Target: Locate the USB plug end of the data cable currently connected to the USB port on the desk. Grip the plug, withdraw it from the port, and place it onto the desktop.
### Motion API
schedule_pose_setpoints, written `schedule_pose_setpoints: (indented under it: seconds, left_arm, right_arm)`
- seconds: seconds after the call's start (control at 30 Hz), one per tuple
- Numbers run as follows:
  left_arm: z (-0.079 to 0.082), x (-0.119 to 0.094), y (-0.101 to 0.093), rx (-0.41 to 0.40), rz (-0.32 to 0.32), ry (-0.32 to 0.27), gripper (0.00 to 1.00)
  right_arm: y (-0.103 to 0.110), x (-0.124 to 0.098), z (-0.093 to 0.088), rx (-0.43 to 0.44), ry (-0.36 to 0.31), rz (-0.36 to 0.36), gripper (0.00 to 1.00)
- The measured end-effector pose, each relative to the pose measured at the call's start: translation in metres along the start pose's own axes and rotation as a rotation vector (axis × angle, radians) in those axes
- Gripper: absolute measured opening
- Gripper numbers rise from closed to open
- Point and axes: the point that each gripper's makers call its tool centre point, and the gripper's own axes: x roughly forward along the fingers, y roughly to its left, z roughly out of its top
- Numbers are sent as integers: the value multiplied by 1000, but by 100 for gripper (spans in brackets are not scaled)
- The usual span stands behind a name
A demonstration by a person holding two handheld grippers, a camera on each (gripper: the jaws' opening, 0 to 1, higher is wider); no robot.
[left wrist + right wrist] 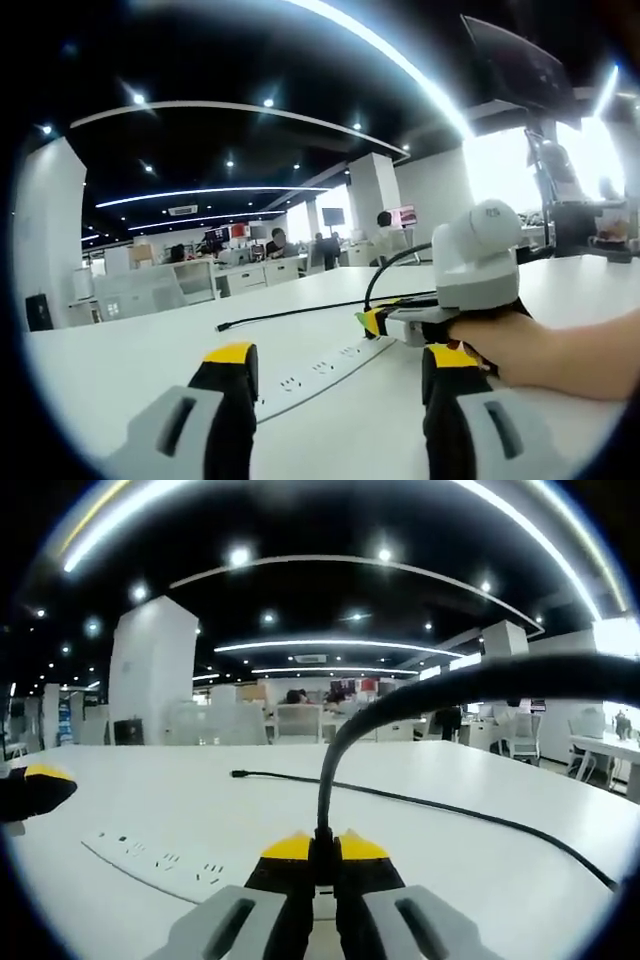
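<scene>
Low centre in the right gripper view, the black USB plug [322, 852] stands upright over the white flush desk socket strip [160, 862], clenched by the right gripper [323, 848]. Its black cable [440, 805] arches up and rightward. Left gripper [335, 362] released. No readable writing.

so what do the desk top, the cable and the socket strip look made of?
Desk top: smooth white laminate, probably; it shows a soft sheen. Cable: black, matte rubbery jacket, since it bends freely. Socket strip: white moulded plastic by its look, set flush in the desk. The right tongs are clamped on the cable's plug end.
</scene>
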Motion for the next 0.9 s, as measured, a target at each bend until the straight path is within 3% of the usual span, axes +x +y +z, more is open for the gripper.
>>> schedule_pose_setpoints:
  seconds: [0.13,0.23,0.4,0.53,0.9]
  left_arm:
    - [0,0,1,2,6,2,66]
    - [-2,1,0,4,3,8,66]
    - [-3,1,-2,2,-3,15,66]
    - [-2,1,0,5,2,8,66]
    - [-2,1,0,6,4,11,65]
  right_arm:
    - [1,0,0,9,-1,0,8]
    - [5,1,2,-129,0,-13,8]
    - [-3,1,0,55,4,5,7]
    - [4,2,2,-38,14,14,7]
    - [4,2,1,-17,9,25,7]
